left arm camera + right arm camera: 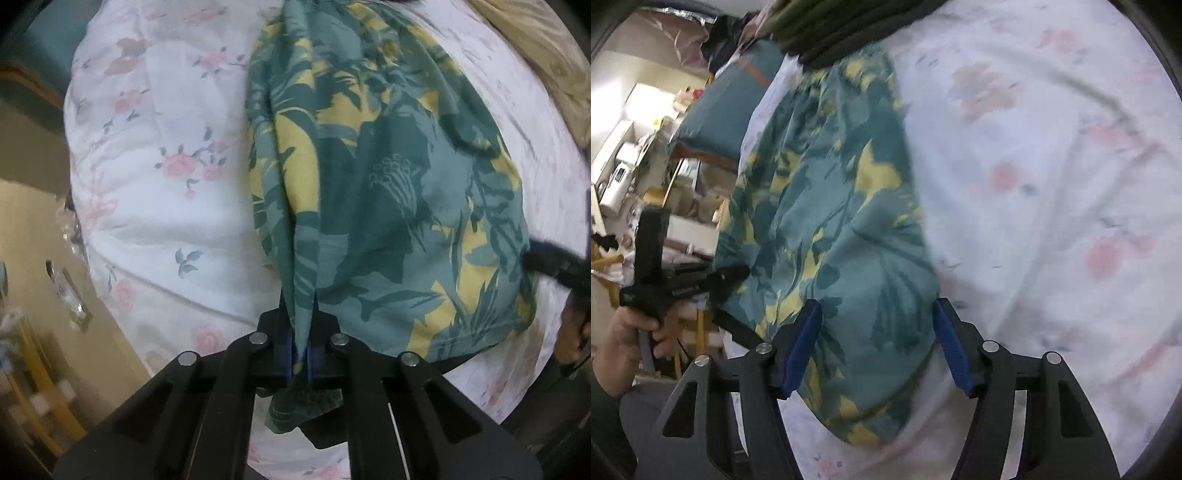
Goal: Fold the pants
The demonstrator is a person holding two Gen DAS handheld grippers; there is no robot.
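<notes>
A: While the left gripper (301,354) points forward over the bed, its jaws are clenched on a bunched edge of the pants (376,192); fabric pokes out behind the blue pads (309,363).

B: Right side?

A: Right gripper (877,345) is released, jaws spread wide, blue pads (801,347) straddling the near end of the pants (831,229) without pinching. Can't tell if the pads touch the cloth.

B: Hand pose?

A: From the right wrist view, the person's left hand (631,332) is wrapped round the left gripper's handle at the bed edge, tool aimed across the pants.

B: Where's the garment?

A: Teal-and-yellow leaf print, lying lengthwise on a white floral bedsheet (155,184), partly lifted at the left grip.

B: Room?

A: Teal pillow (727,110) at the head, dark folded clothes stack (842,29) beyond the pants, cluttered shelves (624,166) off the bedside. Right view is motion-blurred.
</notes>
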